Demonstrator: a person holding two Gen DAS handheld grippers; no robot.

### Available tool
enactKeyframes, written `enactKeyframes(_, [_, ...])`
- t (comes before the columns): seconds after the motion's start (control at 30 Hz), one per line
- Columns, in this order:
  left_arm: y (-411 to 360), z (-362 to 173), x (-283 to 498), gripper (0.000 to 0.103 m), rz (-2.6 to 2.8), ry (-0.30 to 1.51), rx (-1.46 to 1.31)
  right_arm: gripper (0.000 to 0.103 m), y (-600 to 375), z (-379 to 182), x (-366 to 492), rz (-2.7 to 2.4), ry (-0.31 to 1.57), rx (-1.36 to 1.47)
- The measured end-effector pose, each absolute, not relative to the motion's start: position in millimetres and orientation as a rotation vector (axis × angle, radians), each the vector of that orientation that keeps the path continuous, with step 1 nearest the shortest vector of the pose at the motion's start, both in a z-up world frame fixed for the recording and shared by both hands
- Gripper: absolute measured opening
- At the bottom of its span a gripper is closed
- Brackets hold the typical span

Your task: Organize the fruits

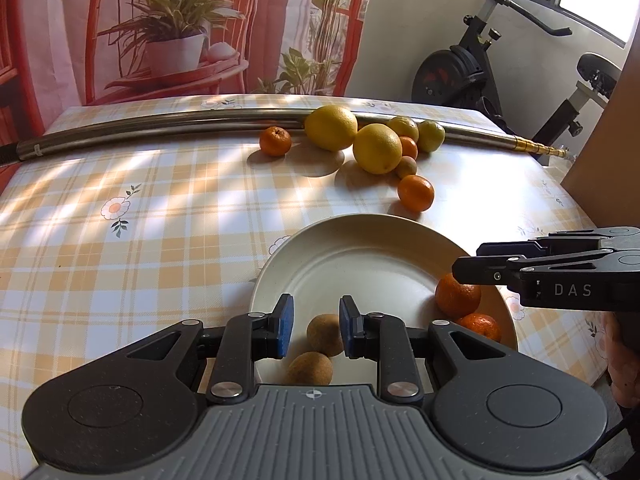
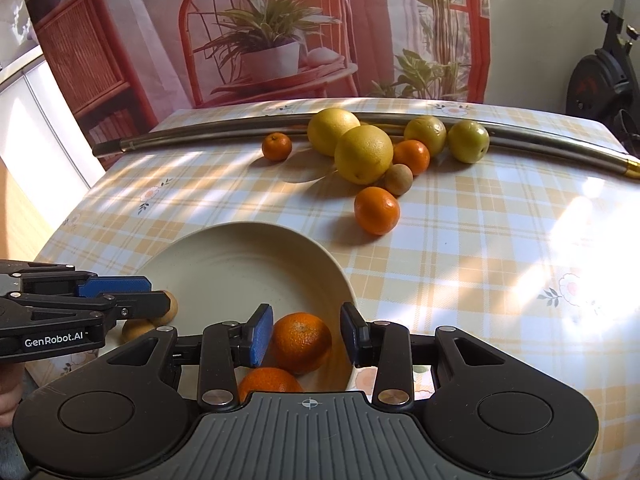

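A cream plate lies near the table's front. It holds two brown kiwis and two mandarins. My left gripper hovers over the kiwis. Its blue pads stand a narrow gap apart and touch neither kiwi. My right gripper hangs above the mandarins, pads apart and clear of the fruit under them. Further back lie two big yellow grapefruits, two yellow-green citrus, several mandarins and a small kiwi.
A long metal tube lies across the far side of the checked tablecloth, right behind the loose fruit. An exercise bike stands past the table's right corner. A brown panel rises at the right edge.
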State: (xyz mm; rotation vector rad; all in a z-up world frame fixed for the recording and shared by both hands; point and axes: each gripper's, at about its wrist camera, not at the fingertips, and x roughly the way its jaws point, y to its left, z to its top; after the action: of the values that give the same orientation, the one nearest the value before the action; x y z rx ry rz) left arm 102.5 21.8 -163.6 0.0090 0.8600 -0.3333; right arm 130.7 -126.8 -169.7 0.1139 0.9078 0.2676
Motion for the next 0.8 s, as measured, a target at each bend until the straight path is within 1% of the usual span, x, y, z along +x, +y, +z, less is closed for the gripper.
enactKeyframes(0.4, [31.2,-138.3,118.2,0.026,-0.303,0.799,0.017,0.035,-148.5,-154.8,137.9,0.219,0.853,0.146])
enactKeyframes(0.8, [6.7,-124.4,137.0,0.026,-0.353,0.772,0.052,0.035,-172.7,-149.9,146.8,0.162,0.822,0.171])
